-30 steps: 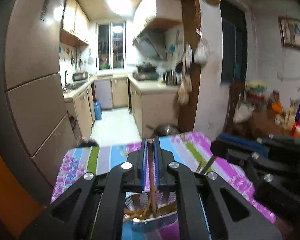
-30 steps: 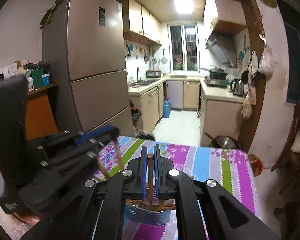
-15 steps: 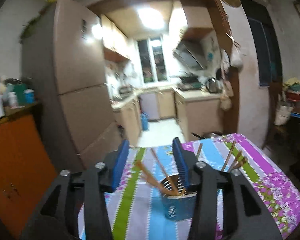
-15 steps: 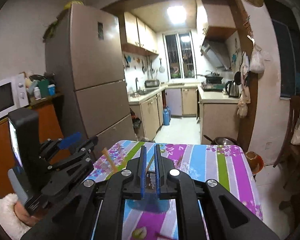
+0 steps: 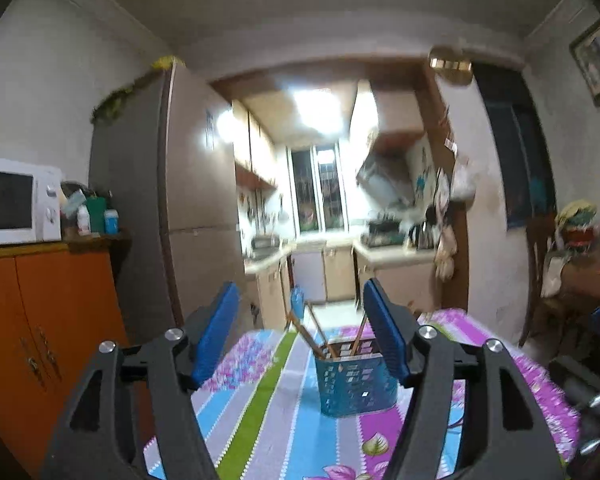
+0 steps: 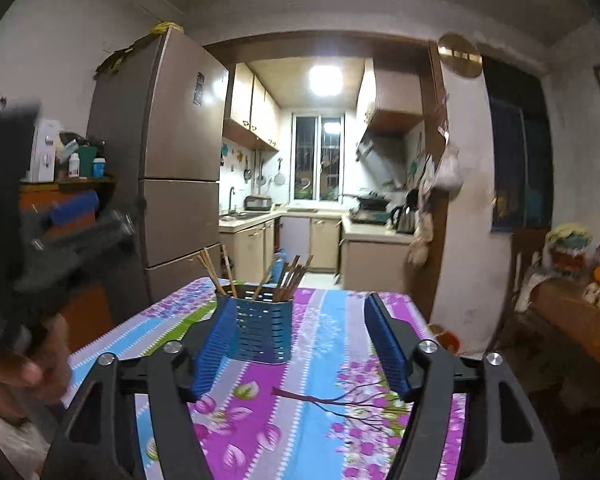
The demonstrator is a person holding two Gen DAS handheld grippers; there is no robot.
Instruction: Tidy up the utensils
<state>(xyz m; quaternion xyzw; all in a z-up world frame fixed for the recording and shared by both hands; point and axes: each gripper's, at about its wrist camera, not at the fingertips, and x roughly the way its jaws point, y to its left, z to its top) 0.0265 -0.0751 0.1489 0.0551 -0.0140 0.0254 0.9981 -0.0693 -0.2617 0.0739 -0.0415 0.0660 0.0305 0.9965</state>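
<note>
A blue perforated utensil holder (image 6: 259,330) stands upright on the striped floral tablecloth (image 6: 332,344), with several wooden chopsticks (image 6: 288,276) leaning in it. It also shows in the left wrist view (image 5: 354,380) with chopsticks (image 5: 316,332) sticking out. My left gripper (image 5: 302,334) is open and empty, pulled back above the table. My right gripper (image 6: 296,342) is open and empty, just short of the holder, which sits by its left finger. The left gripper appears blurred at the left of the right wrist view (image 6: 72,236).
A tall fridge (image 6: 168,168) and an orange cabinet (image 5: 48,320) with a microwave (image 5: 16,202) stand left of the table. A kitchen doorway lies beyond the table's far edge. A cluttered side table (image 6: 572,308) stands at the right.
Both grippers opened and let go of the chopsticks they held over the holder. Both drew back from it; the chopsticks now rest in the holder.
</note>
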